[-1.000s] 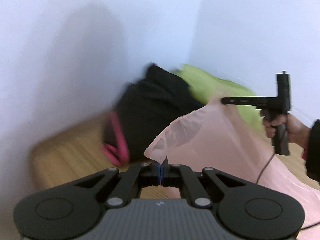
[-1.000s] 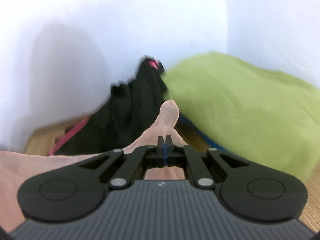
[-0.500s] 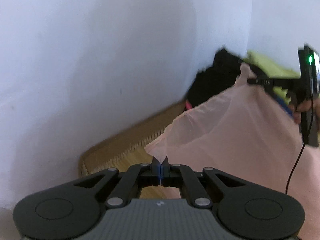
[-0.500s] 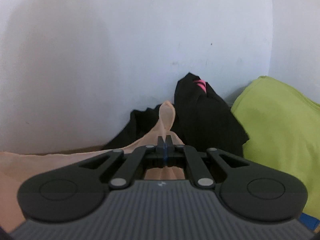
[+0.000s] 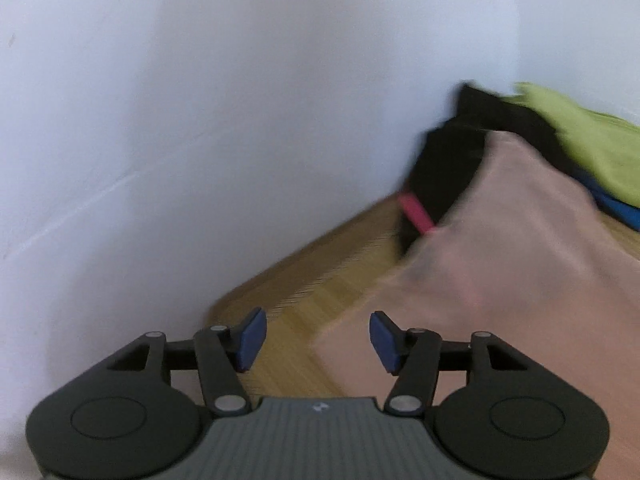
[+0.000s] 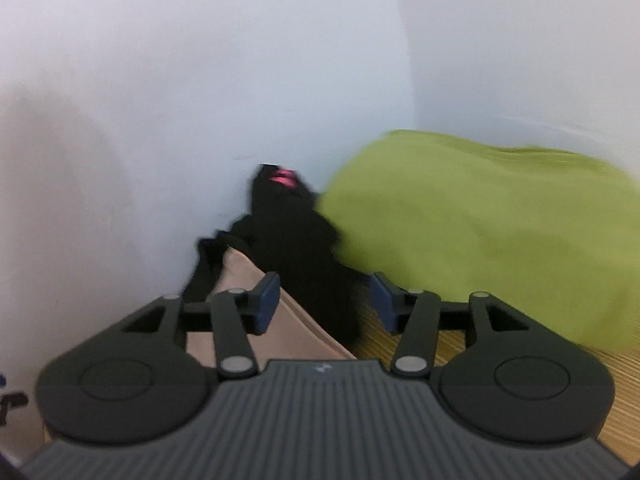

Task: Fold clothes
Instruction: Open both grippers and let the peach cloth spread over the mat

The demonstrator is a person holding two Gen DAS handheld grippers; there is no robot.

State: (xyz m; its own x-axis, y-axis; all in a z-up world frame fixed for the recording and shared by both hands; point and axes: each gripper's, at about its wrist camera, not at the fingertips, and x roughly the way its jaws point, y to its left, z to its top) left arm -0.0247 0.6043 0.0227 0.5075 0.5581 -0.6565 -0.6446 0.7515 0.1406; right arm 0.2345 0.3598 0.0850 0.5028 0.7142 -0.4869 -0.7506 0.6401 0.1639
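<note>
A pale pink garment lies spread on the wooden table, its near corner just ahead of my left gripper, which is open and empty above the table. In the right wrist view the pink garment's far corner lies under my right gripper, which is open and empty. The pink cloth's far edge rests against a black garment.
A black garment with pink trim is piled against the white wall. A lime green garment lies to its right, over a blue one. The walls meet in a corner behind the pile.
Both grippers have opened and let go of the pink garment, which has dropped flat onto the table. Both grippers have come lower and back.
</note>
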